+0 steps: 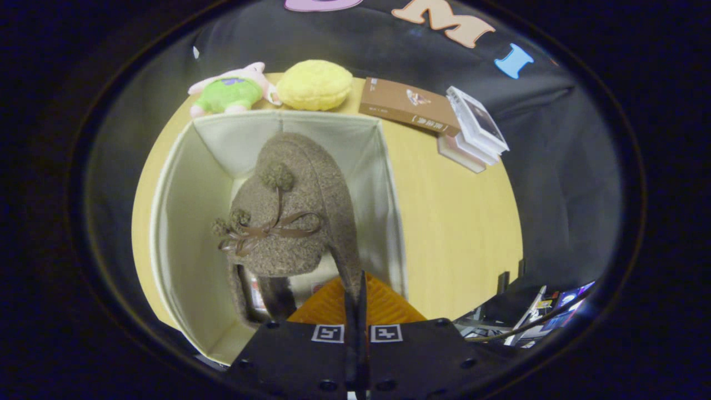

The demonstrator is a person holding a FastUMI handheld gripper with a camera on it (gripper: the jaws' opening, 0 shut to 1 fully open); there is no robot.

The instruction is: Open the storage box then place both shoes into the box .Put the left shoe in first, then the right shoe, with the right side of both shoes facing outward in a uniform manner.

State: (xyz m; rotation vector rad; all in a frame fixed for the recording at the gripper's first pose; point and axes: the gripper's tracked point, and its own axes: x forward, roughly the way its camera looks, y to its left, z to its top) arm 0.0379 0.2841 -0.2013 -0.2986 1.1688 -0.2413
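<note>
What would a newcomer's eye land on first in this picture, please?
A fuzzy brown shoe with pompoms and a bow hangs just ahead of the closed fingers, which pinch its heel edge over the open cream fabric storage box. Beyond the box, a green plush toy and yellow plush cushion sit on the wooden table.

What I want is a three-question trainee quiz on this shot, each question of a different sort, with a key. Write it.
1. True or false: the storage box is closed by a lid.
2. Choose one. The claw is: A, open above bare table; B, shut on the rim of the brown shoe; C, shut on the box's wall.
3. Fill the gap: beyond the box, the plush toy wears a ____ top.

Key: 1 false, the box stands open with the shoe over it. 2 B. 3 green.
</note>
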